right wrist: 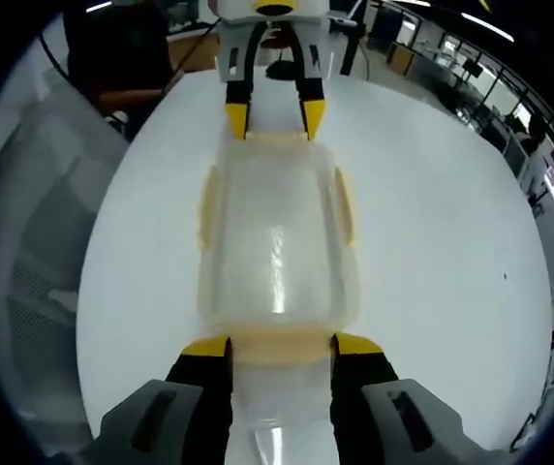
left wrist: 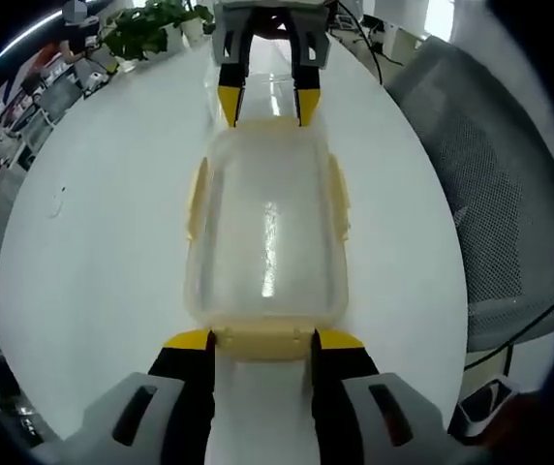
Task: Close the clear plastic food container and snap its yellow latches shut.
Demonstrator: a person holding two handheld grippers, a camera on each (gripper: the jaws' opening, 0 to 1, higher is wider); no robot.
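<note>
1. In the left gripper view the left tongs (left wrist: 262, 339) stand with jaws parted, one on either side of the near end latch (left wrist: 262, 341) of the clear container (left wrist: 267, 237), their yellow tips touching or just beside it; nothing is clamped.
2. The container sits lid-on in the middle of the white counter (left wrist: 93, 242), between the two tongs.
3. The side latches (left wrist: 197, 199) appear splayed outward, so I judge them not yet snapped.
4. At the far end the right tongs (left wrist: 266, 108) also stand open, tips by the far end latch (right wrist: 282, 344).
5. Risks: uneven pressure from one end could slide the light container across the smooth counter; a lid not fully seated could keep a latch from catching; tips could slip off the narrow latch edge.
</note>
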